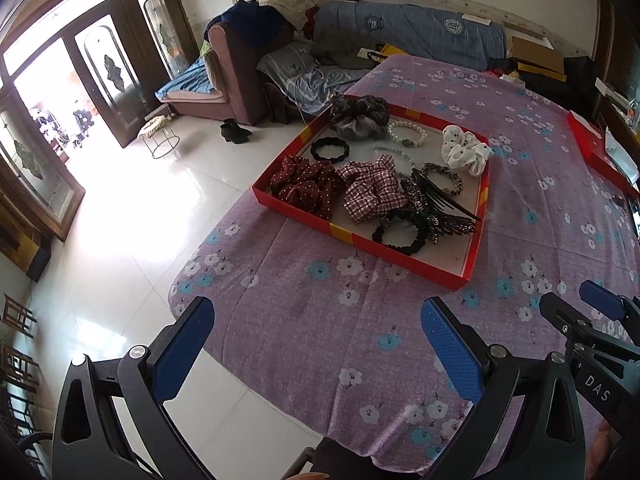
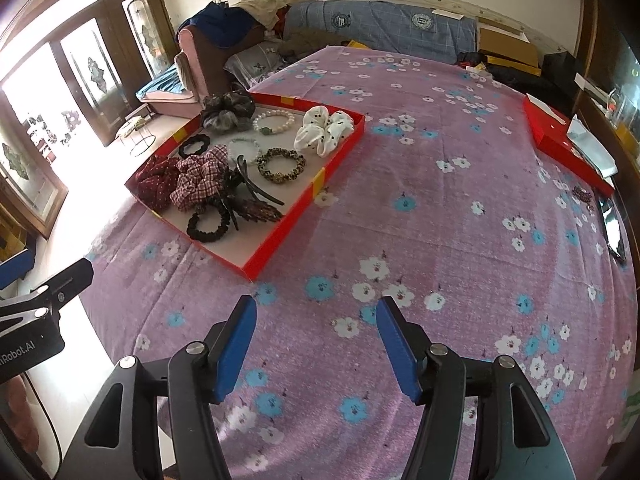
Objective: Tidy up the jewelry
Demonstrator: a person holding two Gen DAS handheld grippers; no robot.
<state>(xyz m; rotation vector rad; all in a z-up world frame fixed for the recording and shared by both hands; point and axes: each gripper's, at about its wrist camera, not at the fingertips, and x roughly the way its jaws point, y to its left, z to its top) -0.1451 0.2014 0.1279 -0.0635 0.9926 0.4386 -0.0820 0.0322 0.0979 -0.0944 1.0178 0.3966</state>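
Note:
A shallow red tray (image 1: 360, 240) (image 2: 280, 236) lies on the purple flowered cloth, ahead of both grippers. In it are a white dotted scrunchie (image 1: 466, 150) (image 2: 324, 130), a pearl bracelet (image 1: 406, 132) (image 2: 274, 120), a dark red dotted scrunchie (image 1: 306, 186), a plaid scrunchie (image 2: 200, 178), a leopard hair tie (image 2: 280, 166), a black hair tie (image 1: 400, 236) and a dark hair claw (image 2: 256, 186). My left gripper (image 1: 316, 308) hangs open over the table's near left edge, nothing between its fingers. To its right, my right gripper (image 2: 317, 304) is open above bare cloth, holding nothing.
A second red box (image 2: 560, 140) with white paper sits at the table's far right edge, a small dark beaded item (image 2: 582, 194) beside it. The table drops off to tiled floor (image 1: 120, 220) on the left. A cluttered sofa (image 1: 400, 28) runs behind the table.

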